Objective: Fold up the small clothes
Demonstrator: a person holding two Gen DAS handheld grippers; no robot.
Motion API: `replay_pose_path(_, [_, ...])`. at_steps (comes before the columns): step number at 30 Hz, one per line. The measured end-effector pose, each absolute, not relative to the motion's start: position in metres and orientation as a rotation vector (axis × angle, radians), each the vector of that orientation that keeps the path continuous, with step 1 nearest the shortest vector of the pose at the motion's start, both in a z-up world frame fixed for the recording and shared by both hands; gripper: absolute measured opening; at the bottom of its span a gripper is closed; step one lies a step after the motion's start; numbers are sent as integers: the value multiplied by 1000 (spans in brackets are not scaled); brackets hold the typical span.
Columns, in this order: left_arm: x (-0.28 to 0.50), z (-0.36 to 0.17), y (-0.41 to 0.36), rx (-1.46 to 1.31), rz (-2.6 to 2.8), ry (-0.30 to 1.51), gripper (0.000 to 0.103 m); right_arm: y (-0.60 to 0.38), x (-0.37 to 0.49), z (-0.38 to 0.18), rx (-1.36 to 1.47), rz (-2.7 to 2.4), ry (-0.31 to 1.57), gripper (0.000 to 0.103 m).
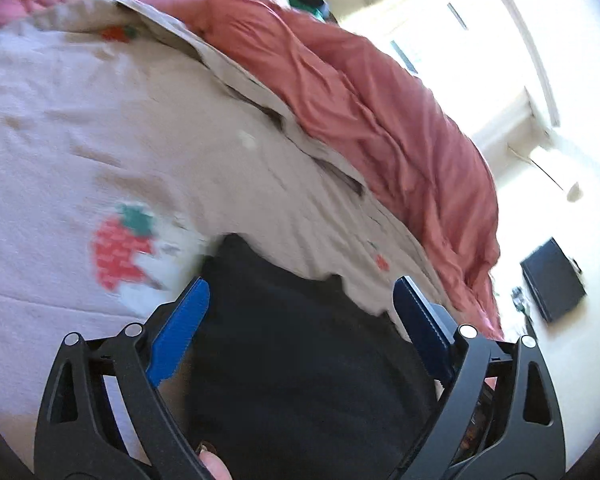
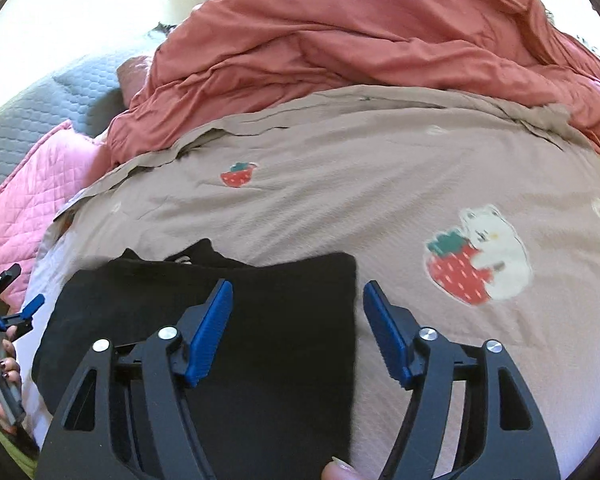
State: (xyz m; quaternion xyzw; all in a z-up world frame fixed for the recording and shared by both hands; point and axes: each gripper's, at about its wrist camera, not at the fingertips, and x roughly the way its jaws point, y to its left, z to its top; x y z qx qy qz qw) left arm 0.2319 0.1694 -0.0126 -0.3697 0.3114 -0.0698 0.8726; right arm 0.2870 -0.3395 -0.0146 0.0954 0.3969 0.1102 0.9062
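One folded black knit garment (image 2: 228,312) lies flat on the beige strawberry-print bedcover (image 2: 360,176), collar pointing away; left gripper (image 1: 302,306) and right gripper (image 2: 298,312) both spread, pinching nothing

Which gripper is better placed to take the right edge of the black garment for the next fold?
Probably the right gripper: its open jaws straddle the black garment's right edge. The left gripper is open over its middle.

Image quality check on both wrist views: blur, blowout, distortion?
Left wrist: motion-smeared strawberry print, window area blown out white. Right wrist: sharper, black folded garment a near-featureless dark mass, top-left corner overexposed. Both: strong fisheye curvature, dark corner vignette.
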Motion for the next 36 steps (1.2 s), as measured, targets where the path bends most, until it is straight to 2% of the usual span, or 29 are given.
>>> replay_pose_path(8, [214, -35, 183, -727, -41, 821, 86, -337, 288, -36, 196, 181, 873, 72])
replay_pose_path(13, [208, -26, 148, -463, 2, 873, 86, -329, 303, -44, 170, 141, 924, 71])
replay_pose_path(15, [206, -26, 134, -395, -15, 891, 86, -329, 309, -51, 181, 125, 951, 65])
replay_pose_path(16, [207, -29, 129, -379, -22, 903, 79, -330, 310, -54, 196, 130, 960, 58])
replay_pose_path(17, [208, -32, 122, -367, -31, 919, 51, -330, 311, -56, 221, 152, 967, 44])
replay_pose_path(18, [208, -35, 120, -370, -47, 925, 36, -328, 309, -56, 240, 185, 968, 33])
replay_pose_path(19, [208, -36, 119, -377, -54, 920, 27, -325, 306, -53, 223, 174, 950, 26])
replay_pose_path(20, [205, -33, 118, -362, -37, 909, 14, -321, 304, -48, 192, 162, 932, 21])
replay_pose_path(22, [202, -22, 117, -305, -25, 869, 9, -317, 299, -38, 160, 157, 885, 15])
replay_pose_path(24, [202, -17, 120, -318, -40, 853, 9, -318, 298, -28, 157, 154, 850, 13])
replay_pose_path(25, [202, -17, 122, -323, -38, 856, 9, -318, 299, -26, 150, 141, 841, 9])
replay_pose_path(30, [208, -28, 127, -335, -29, 907, 10, -315, 318, -53, 103, 78, 948, 9])
replay_pose_path(33, [207, -26, 124, -302, -23, 903, 10, -313, 316, -53, 85, 66, 937, 11])
replay_pose_path(35, [205, -24, 121, -271, -11, 897, 13, -314, 313, -49, 84, 58, 926, 22])
replay_pose_path(36, [203, -24, 120, -262, -8, 893, 13, -315, 309, -45, 82, 60, 916, 23])
